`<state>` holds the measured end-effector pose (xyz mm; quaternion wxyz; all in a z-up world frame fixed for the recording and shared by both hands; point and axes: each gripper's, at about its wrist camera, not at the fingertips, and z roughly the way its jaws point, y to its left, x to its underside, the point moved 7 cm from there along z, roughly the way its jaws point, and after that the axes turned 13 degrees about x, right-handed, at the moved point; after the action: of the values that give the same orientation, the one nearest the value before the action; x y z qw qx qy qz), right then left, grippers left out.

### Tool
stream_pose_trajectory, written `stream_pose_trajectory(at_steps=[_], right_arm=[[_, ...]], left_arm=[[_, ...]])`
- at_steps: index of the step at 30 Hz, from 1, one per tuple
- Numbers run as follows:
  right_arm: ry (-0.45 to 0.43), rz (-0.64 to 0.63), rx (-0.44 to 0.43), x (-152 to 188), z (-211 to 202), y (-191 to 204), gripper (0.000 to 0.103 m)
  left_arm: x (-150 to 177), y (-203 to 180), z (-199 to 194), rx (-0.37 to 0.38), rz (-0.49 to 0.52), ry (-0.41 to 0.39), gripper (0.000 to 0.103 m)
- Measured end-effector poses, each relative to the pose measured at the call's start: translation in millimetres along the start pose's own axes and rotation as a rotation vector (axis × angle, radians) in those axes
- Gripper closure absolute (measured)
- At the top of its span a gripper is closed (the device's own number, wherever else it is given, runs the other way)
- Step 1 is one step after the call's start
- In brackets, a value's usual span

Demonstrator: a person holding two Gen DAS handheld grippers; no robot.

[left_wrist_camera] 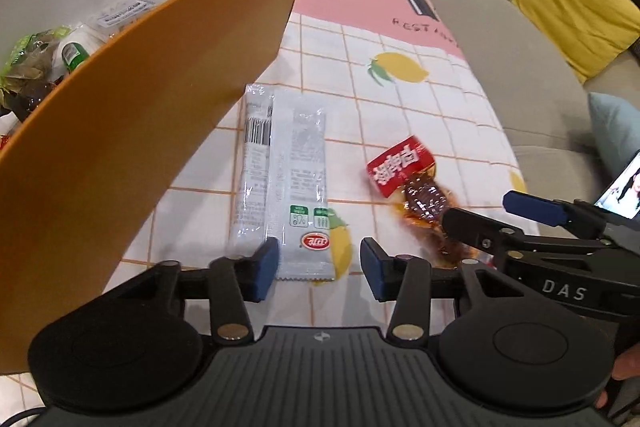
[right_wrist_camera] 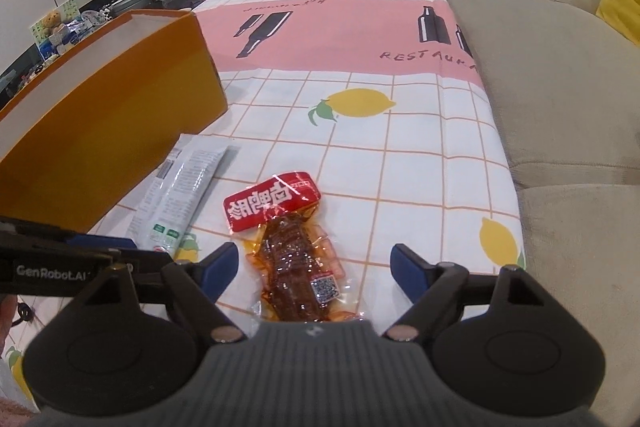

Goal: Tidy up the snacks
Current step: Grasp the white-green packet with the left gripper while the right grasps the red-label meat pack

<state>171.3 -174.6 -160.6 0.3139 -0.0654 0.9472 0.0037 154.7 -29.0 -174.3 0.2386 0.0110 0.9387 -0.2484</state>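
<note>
A table covered by a white checked cloth (right_wrist_camera: 400, 155) printed with yellow lemons and a pink band carries the word "RESTAUR…", cut off at the table's edge, beside drawings of black bottles. On it stands a tall orange cardboard box (left_wrist_camera: 132, 155) with a white inside; in the left wrist view several wrapped snacks lie at its bottom, among them a green-labelled packet and one bearing a white barcode sticker too small to read.

Just beside the box lies a long silver-white foil snack packet (left_wrist_camera: 284, 187), printed with a barcode, blocks of fine text that cannot be read, small green symbols and a red oval logo. Near it, apart from it, lies a clear vacuum-sealed pouch of glossy brown meat (right_wrist_camera: 294, 263) with a red header card in white Chinese characters and a small QR-code sticker.

The left gripper (left_wrist_camera: 319, 269) has its blue-padded tongs moderately apart over the lower end of the silver packet, one pad at the packet's edge, nothing clamped. The right gripper (right_wrist_camera: 314, 269) stands wide, its pads on either side of the meat pouch without touching it. Its arm reads "DAS" in the left view; the left one's arm reads "GenRobot.AI". A beige sofa (right_wrist_camera: 560, 75) with a yellow cushion (left_wrist_camera: 576, 7) runs along the table.
</note>
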Motion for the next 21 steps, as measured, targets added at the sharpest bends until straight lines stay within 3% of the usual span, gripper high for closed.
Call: stream_pose_trajectory(at_steps=[3, 5, 10, 21], right_arm=[[-0.02, -0.001, -0.007, -2, -3, -2, 0.022], [-0.033, -0.014, -0.016, -4, -3, 0, 0.022], [-0.058, -0.067, -0.047, -8, 0, 10, 0.022], [-0.023, -0.129, -0.061, 1, 13, 19, 0.022]], left_arm=[[-5, 1, -8, -0.004, -0.035, -0.052, 0.047], [-11, 4, -10, -0.008, -0.067, -0.08, 0.035], [-21, 9, -3, -0.054, -0.135, -0.088, 0.034], [-30, 8, 28, -0.218, 0.002, -0.052, 0.02]])
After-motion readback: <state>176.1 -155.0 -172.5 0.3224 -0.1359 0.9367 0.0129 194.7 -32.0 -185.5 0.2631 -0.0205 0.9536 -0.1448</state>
